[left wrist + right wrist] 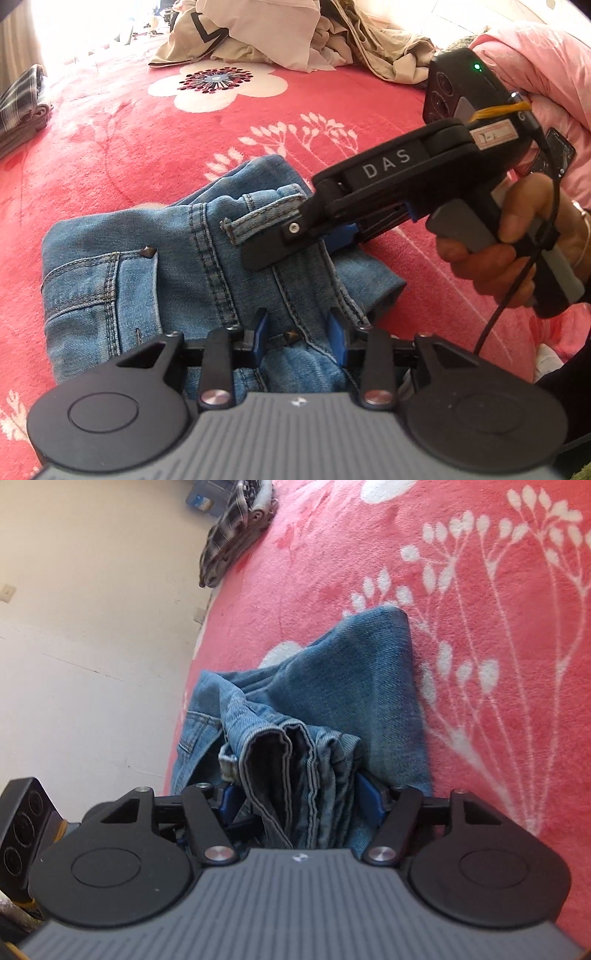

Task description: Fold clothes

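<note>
The right tool [295, 797] stood open around the folded jeans [332, 686], apparently releasing them. The left tool [299, 332], part-open, straddled the denim on the bed [147, 122] without visibly pinching it.

Bedspread [122, 122]: red-pink plush, printed with large white flowers and white leafy stems; covers the bed.
Quilt [532, 62]: pale pink, bunched at the right edge of the bed.
Wall [92, 627]: cream, plain, beside the bed.
Wall plate [5, 592]: 1, small, pale, on the wall.
Box [207, 496]: blue, at the far corner, partly hidden.
</note>
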